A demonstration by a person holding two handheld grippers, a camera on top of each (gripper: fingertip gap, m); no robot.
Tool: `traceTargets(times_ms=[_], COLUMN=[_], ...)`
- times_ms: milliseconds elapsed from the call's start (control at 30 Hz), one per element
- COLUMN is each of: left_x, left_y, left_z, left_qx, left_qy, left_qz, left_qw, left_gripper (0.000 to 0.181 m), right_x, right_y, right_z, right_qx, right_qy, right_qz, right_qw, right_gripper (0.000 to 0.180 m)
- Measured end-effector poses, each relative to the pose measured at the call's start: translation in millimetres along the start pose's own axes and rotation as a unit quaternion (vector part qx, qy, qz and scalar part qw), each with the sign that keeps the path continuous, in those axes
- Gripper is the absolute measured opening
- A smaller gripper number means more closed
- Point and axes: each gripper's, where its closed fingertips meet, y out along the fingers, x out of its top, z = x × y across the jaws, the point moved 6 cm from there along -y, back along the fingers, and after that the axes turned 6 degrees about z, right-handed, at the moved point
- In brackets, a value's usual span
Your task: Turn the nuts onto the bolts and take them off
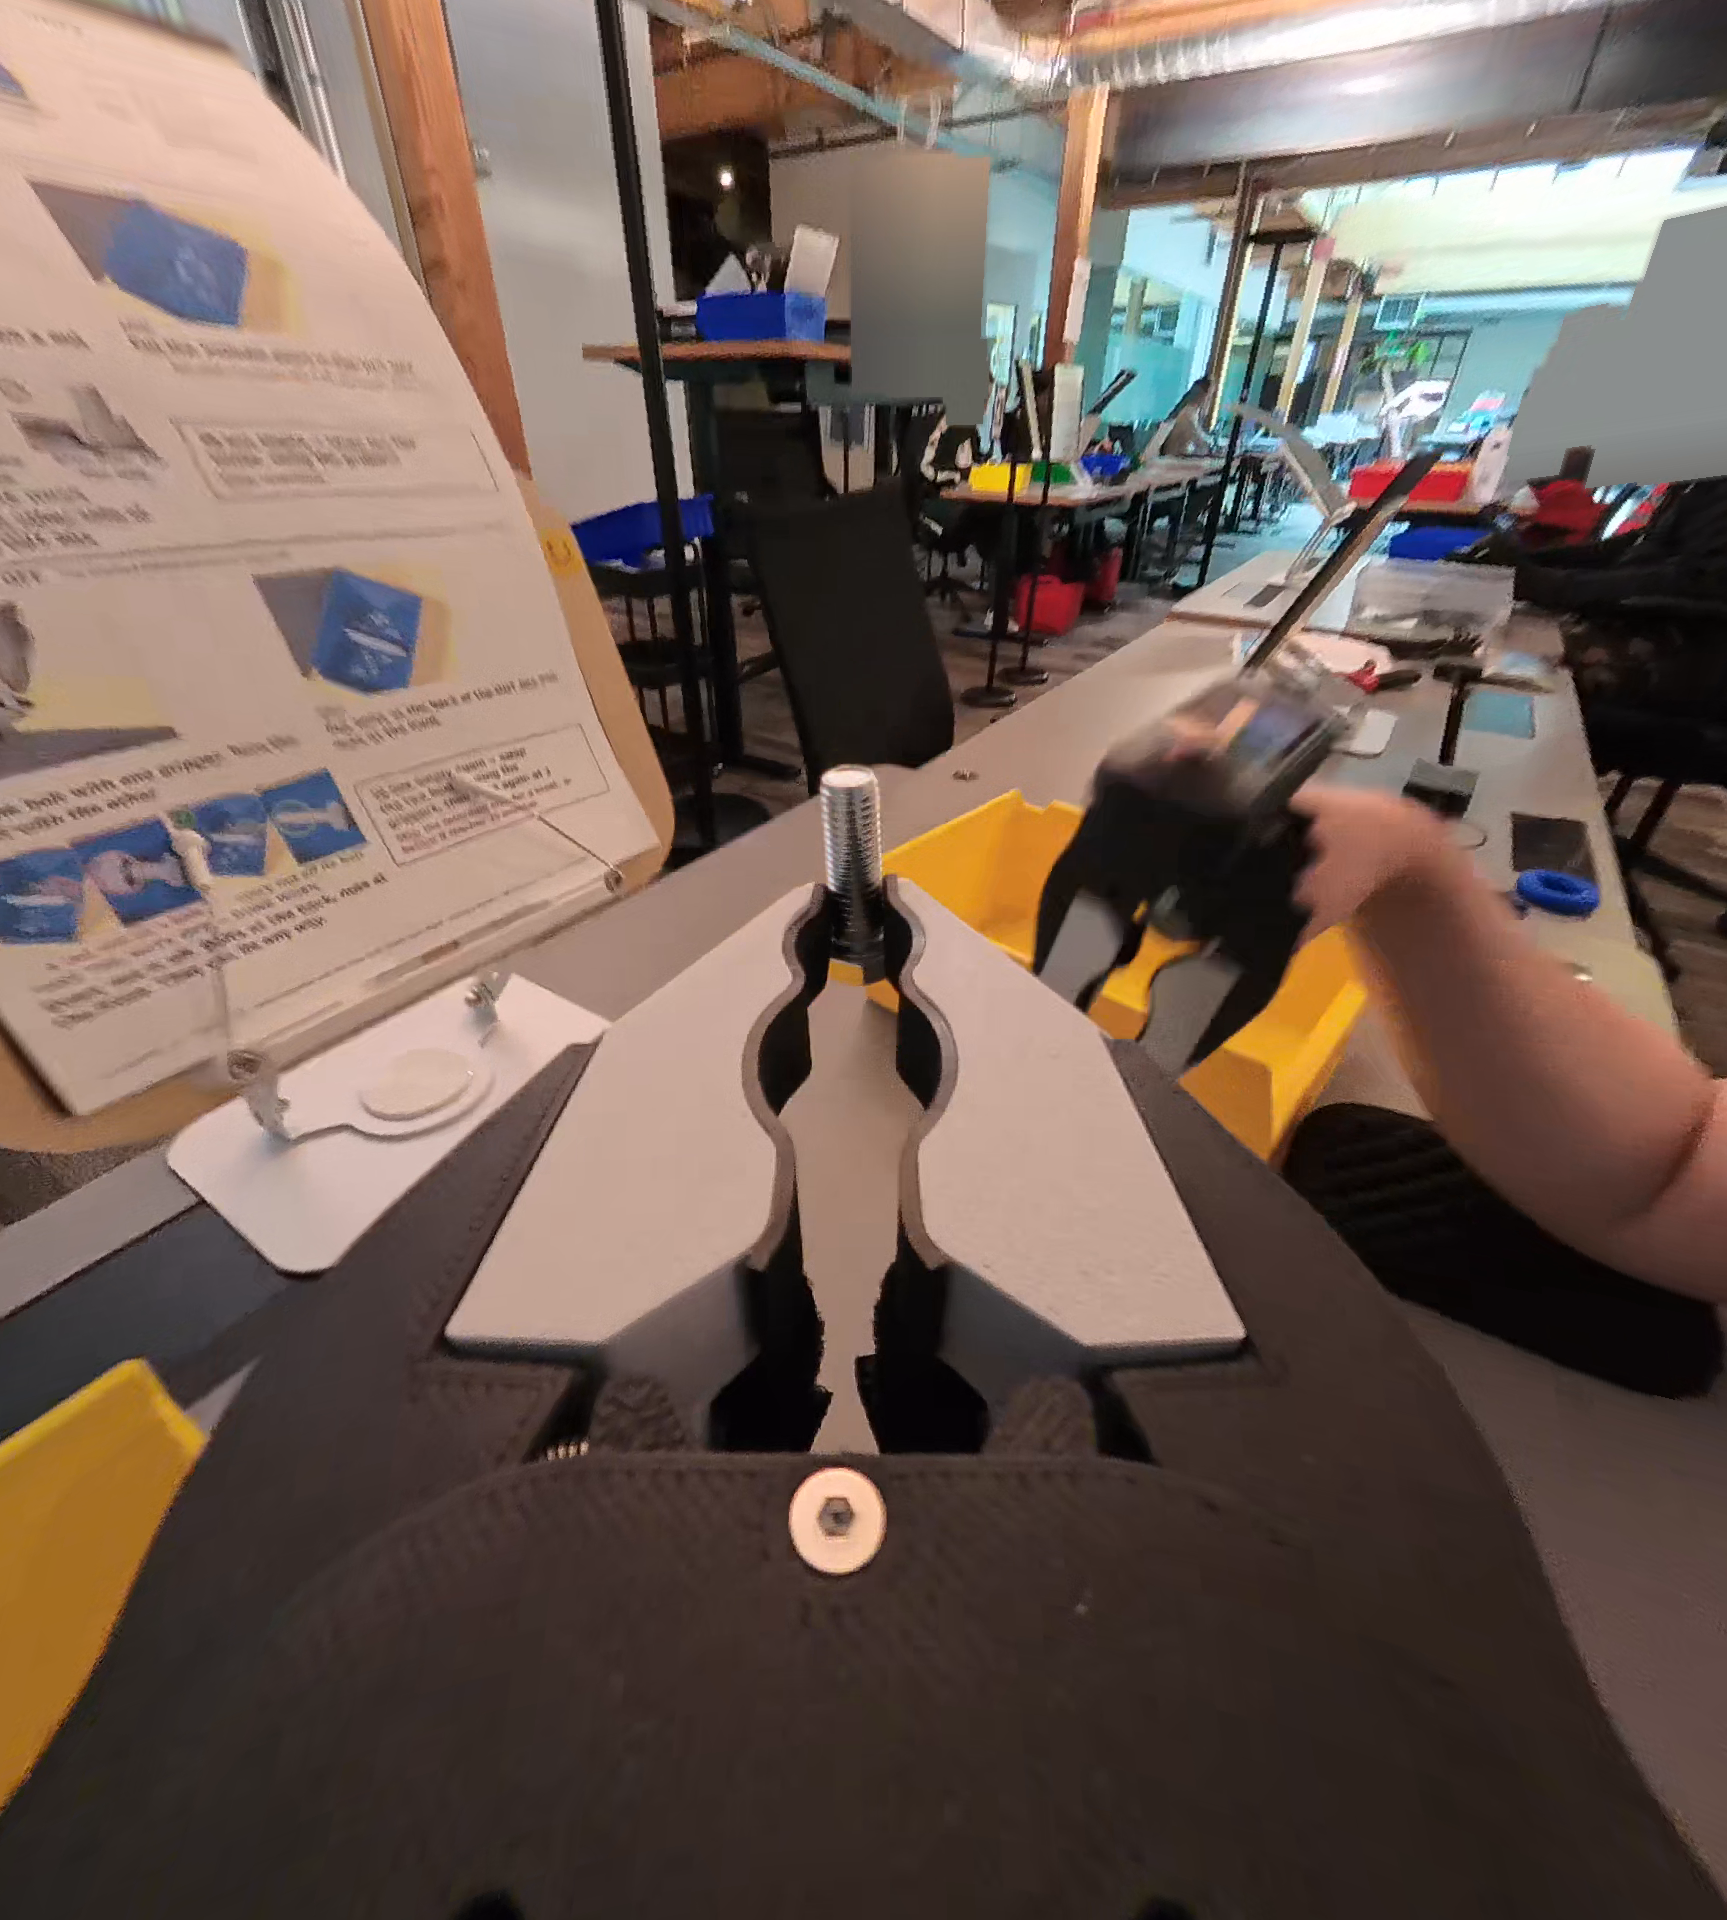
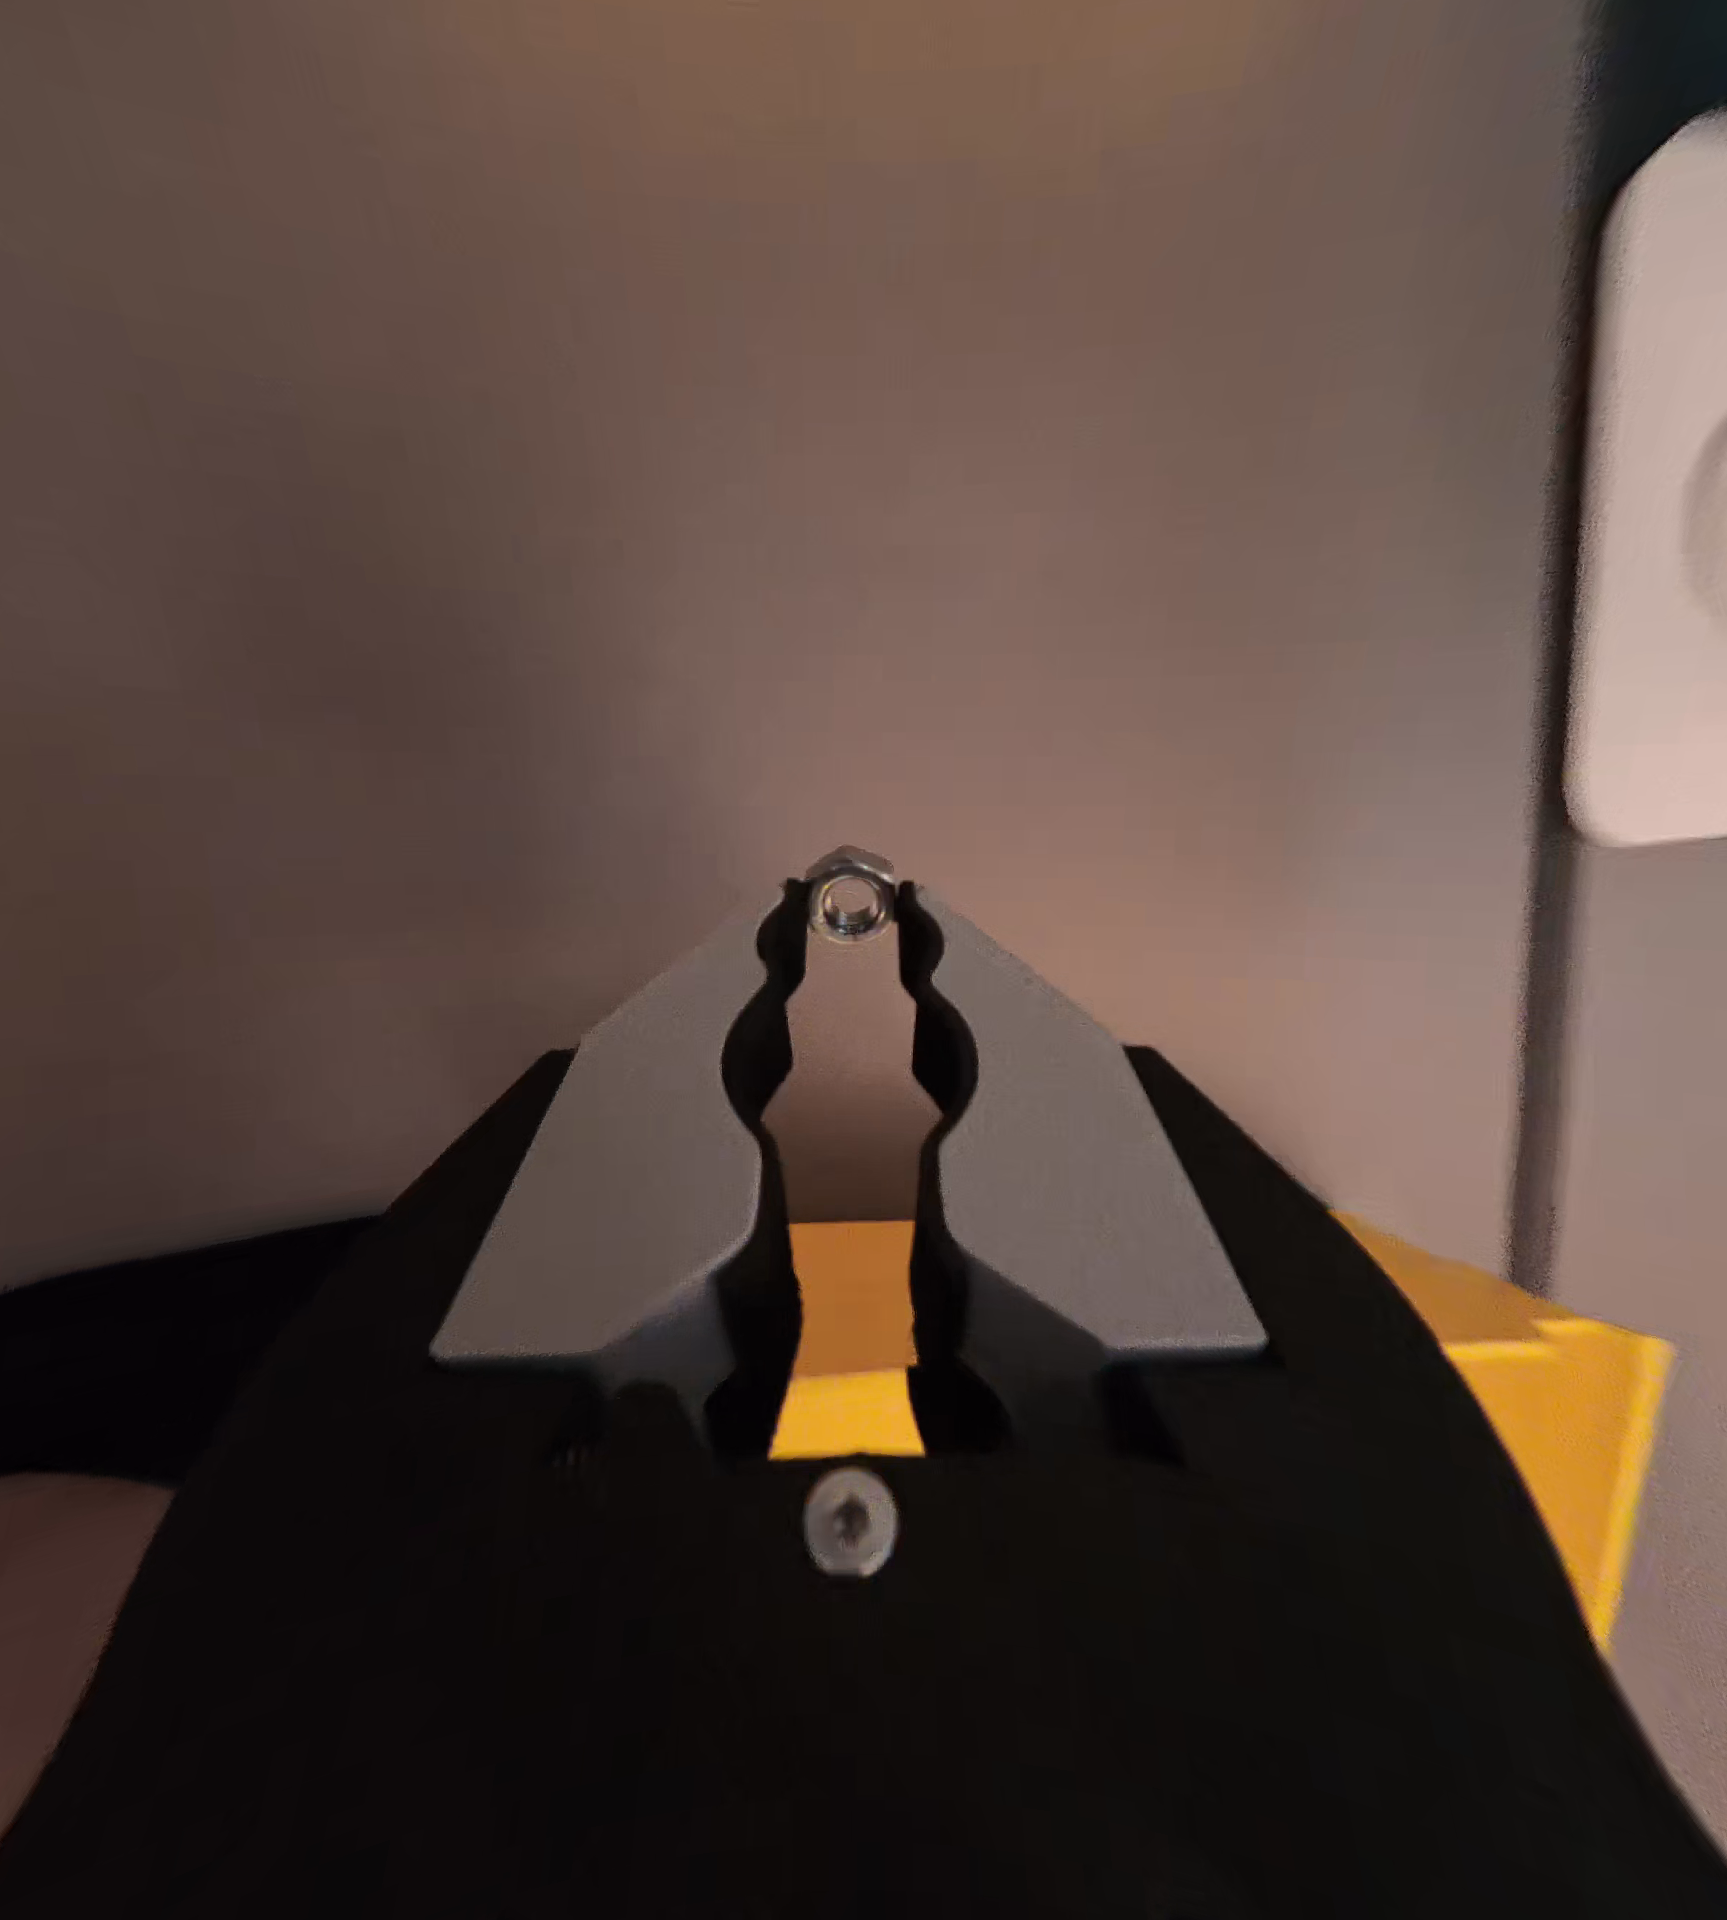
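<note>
My left gripper (image 1: 854, 914) is shut on a silver threaded bolt (image 1: 851, 831), which stands upright out of the fingertips with its bare thread on top. My right gripper (image 2: 848, 902) is shut on a small silver hex nut (image 2: 846, 909) pinched at the very tips, its hole facing the camera. In the left wrist view the right gripper (image 1: 1139, 997) shows blurred to the right of the bolt, held by a hand and pointing down over the yellow bin (image 1: 1254, 1060). The nut is apart from the bolt.
A sheet of instructions in a clear stand (image 1: 215, 623) is at the left on a white metal base (image 1: 360, 1122), which also shows at the right of the right wrist view (image 2: 1711, 520). A second yellow bin (image 1: 17, 1579) is at lower left. The grey table (image 2: 630, 520) lies below. Some 20 cm of space lies between my two pairs of fingers.
</note>
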Motion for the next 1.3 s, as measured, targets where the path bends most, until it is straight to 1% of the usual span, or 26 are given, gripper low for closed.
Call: traceTargets(times_ms=[100, 167, 200, 267, 333, 433, 533, 733, 900, 1067, 1167, 1233, 1300], left_x=[-45.0, -81.1, -97.5, -122.4, -134.9, -141.9, -146.7, -157.6, -157.1, -159.0, -156.5, -154.4, -153.0], left_y=[44.5, 66.7, 76.4, 91.9, 99.7, 103.3, 100.3, 100.3, 99.7, 100.3, 98.6, 95.8, 92.1], left_z=[-13.9, -26.3, -34.2, -49.4, -58.9, -57.2, -55.9, -56.8, -60.3, -64.1, -66.3, -69.0, -72.3], left_qx=[-0.004, 0.018, 0.016, 0.004, 0.006, 0.025, 0.025, 0.022, 0.017, 0.017, -0.004, -0.033, -0.051], left_qy=[0.02, 0.051, 0.077, 0.122, 0.162, 0.205, 0.239, 0.29, 0.302, 0.323, 0.311, 0.303, 0.322], left_qz=[0.012, 0.007, 0.02, 0.054, 0.058, 0.077, 0.077, 0.106, 0.103, 0.11, 0.114, 0.114, 0.114], left_qw=[1.0, 0.999, 0.997, 0.991, 0.985, 0.975, 0.967, 0.951, 0.948, 0.94, 0.944, 0.946, 0.938], left_gripper=[0.008, 0.007, 0.007, 0.007, 0.007, 0.007, 0.007, 0.007, 0.007, 0.007, 0.007, 0.007, 0.007], right_x=[6.4, 10.0, 11.8, 16.0, 17.4, 15.9, 17.9, 29.5, 34.4, 32.5, 33.2, 32.9, 32.8], right_y=[-48.9, -69.7, -75.8, -78.4, -69.1, -50.4, -33.7, -17.1, -7.1, -6.0, -9.2, -12.1, -13.5], right_z=[6.8, 11.4, 12.7, 13.0, 14.8, 11.4, 12.5, 17.8, 22.7, 26.0, 30.9, 36.7, 42.3], right_qx=[-0.051, -0.085, -0.098, -0.117, -0.122, -0.148, -0.142, -0.146, -0.139, -0.133, -0.142, -0.14, -0.136], right_qy=[-0.042, -0.078, -0.09, -0.104, -0.129, -0.164, -0.192, -0.232, -0.253, -0.262, -0.281, -0.301, -0.318], right_qz=[-0.112, -0.17, -0.187, -0.195, -0.169, -0.114, -0.079, -0.062, -0.05, -0.036, -0.031, -0.033, -0.039], right_qw=[0.992, 0.979, 0.973, 0.968, 0.969, 0.969, 0.968, 0.96, 0.956, 0.955, 0.949, 0.943, 0.937], right_gripper=[0.016, 0.016, 0.016, 0.016, 0.016, 0.016, 0.017, 0.017, 0.017, 0.017, 0.017, 0.017, 0.017])
